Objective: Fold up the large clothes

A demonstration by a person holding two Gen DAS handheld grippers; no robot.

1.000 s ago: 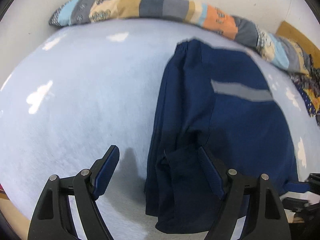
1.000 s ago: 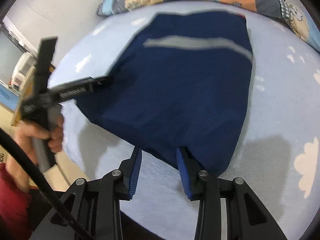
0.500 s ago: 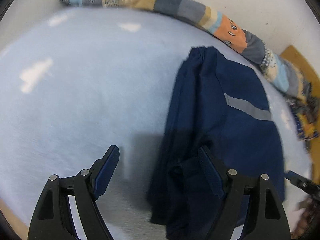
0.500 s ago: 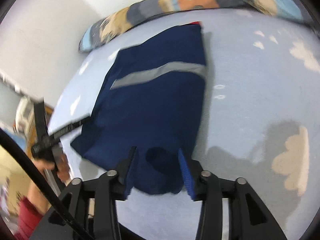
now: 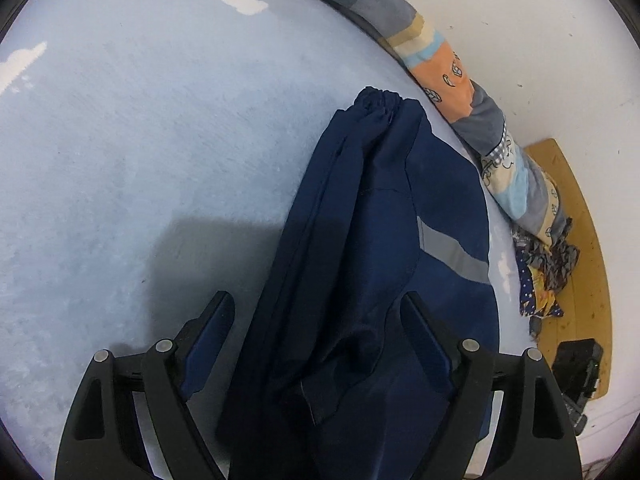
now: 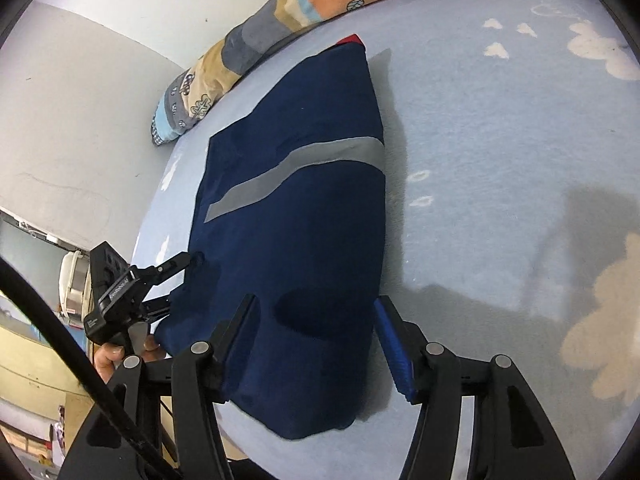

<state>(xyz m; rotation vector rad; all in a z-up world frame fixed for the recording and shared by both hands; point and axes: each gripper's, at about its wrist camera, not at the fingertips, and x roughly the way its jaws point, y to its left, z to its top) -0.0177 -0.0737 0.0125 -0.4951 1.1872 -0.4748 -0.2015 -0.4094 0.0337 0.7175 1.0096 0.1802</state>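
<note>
A folded navy garment [image 6: 304,216] with a grey reflective stripe [image 6: 296,168] lies on the light blue bed sheet [image 6: 500,160] printed with white clouds; it runs from the near edge of the bed toward the patchwork quilt [image 6: 280,20] rolled up along the white wall.

In the right wrist view the right gripper [image 6: 316,332] hovers over the near end of the garment with its jaws spread wide, one finger over the navy cloth and the blue-padded one over the sheet just beside the garment's edge. Its shadow falls on the fabric between the fingers. Nothing is pinched.

The left gripper [image 5: 316,332] also has its jaws spread (the gap is wide enough that the bunched left side of the garment passes between them). In the right wrist view the same left gripper [image 6: 176,284] sits at the garment's left edge, its tips at the cloth, with the person's hand [image 6: 120,352] on its handle; whether the tips touch the fabric cannot be told.

In the left wrist view the garment [image 5: 372,248] shows a gathered elastic hem [image 5: 378,100] at its far end, near the quilt [image 5: 460,92]. A crumpled patterned cloth [image 5: 544,276] lies on a wooden surface [image 5: 588,264] past the bed's right side
</note>
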